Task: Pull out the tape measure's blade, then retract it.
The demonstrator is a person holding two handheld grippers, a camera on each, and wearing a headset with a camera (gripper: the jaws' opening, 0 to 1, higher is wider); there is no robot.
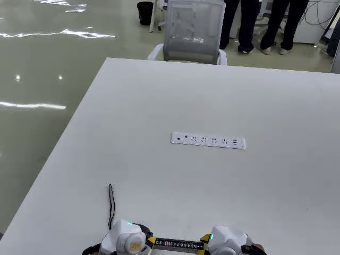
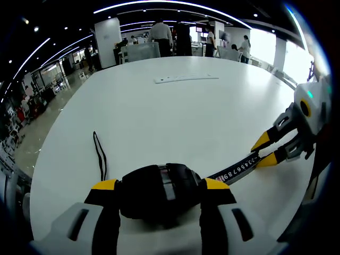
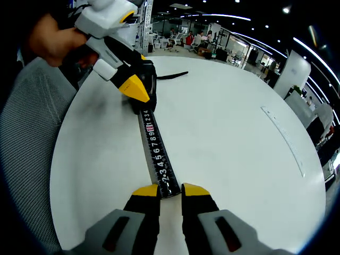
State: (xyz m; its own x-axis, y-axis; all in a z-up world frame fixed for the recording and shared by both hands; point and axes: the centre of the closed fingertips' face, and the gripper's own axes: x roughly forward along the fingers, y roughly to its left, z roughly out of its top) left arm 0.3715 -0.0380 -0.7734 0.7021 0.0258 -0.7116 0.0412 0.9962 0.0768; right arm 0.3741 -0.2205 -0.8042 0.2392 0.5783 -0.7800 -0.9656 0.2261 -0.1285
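A black tape measure case (image 2: 161, 190) sits between the yellow-tipped fingers of my left gripper (image 2: 159, 186), which is shut on it. Its blade (image 2: 239, 169) runs out to the right with black and red numbers showing. My right gripper (image 3: 170, 192) is shut on the blade's end (image 3: 166, 183). In the right gripper view the blade (image 3: 154, 146) leads back to the case (image 3: 146, 79) held by the left gripper (image 3: 125, 64). In the head view both grippers sit at the table's near edge, left gripper (image 1: 127, 241) and right gripper (image 1: 226, 243), with the blade (image 1: 178, 244) stretched between them. The case's black wrist strap (image 1: 111, 204) lies on the table.
A white power strip (image 1: 208, 141) lies mid-table on the white table (image 1: 212, 95). A grey mesh chair (image 1: 192, 32) stands at the far edge, with people standing behind it. The table's left edge drops to a shiny floor.
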